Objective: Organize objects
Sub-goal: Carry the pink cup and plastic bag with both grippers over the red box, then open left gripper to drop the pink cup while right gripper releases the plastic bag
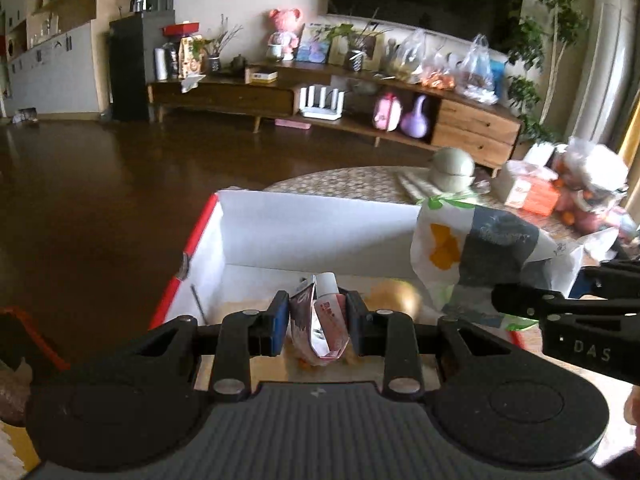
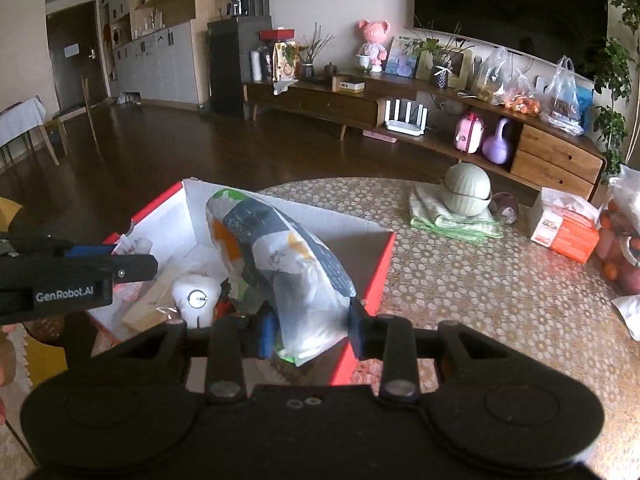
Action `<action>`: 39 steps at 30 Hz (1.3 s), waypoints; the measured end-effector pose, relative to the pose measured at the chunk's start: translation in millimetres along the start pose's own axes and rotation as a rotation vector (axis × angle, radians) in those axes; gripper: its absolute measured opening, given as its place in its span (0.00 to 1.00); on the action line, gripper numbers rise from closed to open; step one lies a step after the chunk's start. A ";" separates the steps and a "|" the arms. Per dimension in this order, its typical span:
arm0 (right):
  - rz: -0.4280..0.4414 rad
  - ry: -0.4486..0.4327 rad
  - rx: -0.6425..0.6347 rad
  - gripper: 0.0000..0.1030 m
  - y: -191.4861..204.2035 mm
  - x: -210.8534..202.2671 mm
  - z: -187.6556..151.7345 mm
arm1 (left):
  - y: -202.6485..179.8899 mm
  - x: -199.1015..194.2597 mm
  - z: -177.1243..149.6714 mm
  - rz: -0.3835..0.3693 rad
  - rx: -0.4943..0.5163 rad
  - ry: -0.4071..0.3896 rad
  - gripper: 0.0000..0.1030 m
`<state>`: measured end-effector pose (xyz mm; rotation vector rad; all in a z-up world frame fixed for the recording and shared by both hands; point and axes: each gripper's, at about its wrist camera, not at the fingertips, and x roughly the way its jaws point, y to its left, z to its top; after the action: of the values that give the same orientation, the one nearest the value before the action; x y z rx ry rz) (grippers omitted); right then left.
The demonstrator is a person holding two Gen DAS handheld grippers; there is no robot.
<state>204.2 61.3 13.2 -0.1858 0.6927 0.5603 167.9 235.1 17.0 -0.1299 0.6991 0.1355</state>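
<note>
A red box with a white inside (image 1: 304, 228) (image 2: 376, 264) stands on the patterned table. My left gripper (image 1: 318, 322) is shut on a crumpled pink and white tube (image 1: 320, 320), held over the box. My right gripper (image 2: 312, 330) is shut on a puffy white, grey and orange snack bag (image 2: 280, 256) (image 1: 472, 256), which hangs above the box's right side. Inside the box lie a yellowish round thing (image 1: 396, 296), a white tooth-shaped item (image 2: 196, 294) and a flat beige piece (image 2: 156, 300). The left gripper's black fingers (image 2: 132, 266) show at the left of the right wrist view.
On the table beyond the box sit a pale green lidded bowl (image 2: 468, 194) on a folded green cloth (image 2: 452, 220), an orange and white carton (image 2: 564, 228) and bagged fruit (image 2: 624, 248). A long wooden TV cabinet (image 2: 400, 100) runs along the far wall. Dark floor lies to the left.
</note>
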 end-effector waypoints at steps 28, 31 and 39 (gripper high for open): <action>0.094 0.091 -0.190 0.66 27.4 33.4 -25.1 | 23.9 79.1 -15.7 0.077 -0.001 0.176 0.32; 0.096 0.080 -0.185 0.68 24.6 29.5 -24.3 | 22.9 72.8 -16.4 0.076 -0.008 0.160 0.57; 0.118 0.056 -0.169 0.72 17.7 13.6 -22.2 | 20.6 46.9 -13.1 0.052 -0.050 0.103 0.64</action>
<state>190.8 74.3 -12.2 -0.3210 0.7142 0.7292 191.8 257.0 -24.8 -0.1675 0.8022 0.1977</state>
